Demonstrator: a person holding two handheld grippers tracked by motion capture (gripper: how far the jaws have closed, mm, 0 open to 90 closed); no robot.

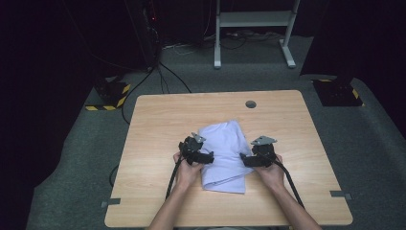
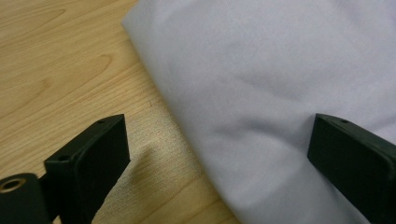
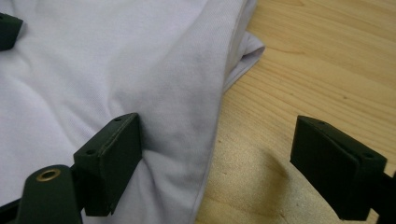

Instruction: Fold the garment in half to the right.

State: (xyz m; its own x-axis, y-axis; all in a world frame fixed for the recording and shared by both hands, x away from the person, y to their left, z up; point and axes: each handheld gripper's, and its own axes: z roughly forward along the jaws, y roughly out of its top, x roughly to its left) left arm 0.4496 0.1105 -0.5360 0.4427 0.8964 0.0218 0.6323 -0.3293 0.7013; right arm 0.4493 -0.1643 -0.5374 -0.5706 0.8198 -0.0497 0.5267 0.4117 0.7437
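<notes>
Centrally, at the middle of the high view, a folded pale lilac cloth [image 1: 224, 155] lies on the wooden table [image 1: 153, 115]; the left gripper [image 1: 207, 158] sits at its left edge, jaws spread wide, one over cloth [image 2: 261, 93] and one over bare wood, gripping nothing; the right gripper [image 1: 245, 159] sits at the right edge, jaws likewise wide apart astride the cloth's [image 3: 116, 70] hem, holding nothing.

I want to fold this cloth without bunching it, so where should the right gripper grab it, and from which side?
Probably its right side edge: the cloth lies flat in layers on the table, and that edge already sits between the open jaws of the right gripper. Come in low from the bare wood side, sliding one jaw under the hem.
</notes>
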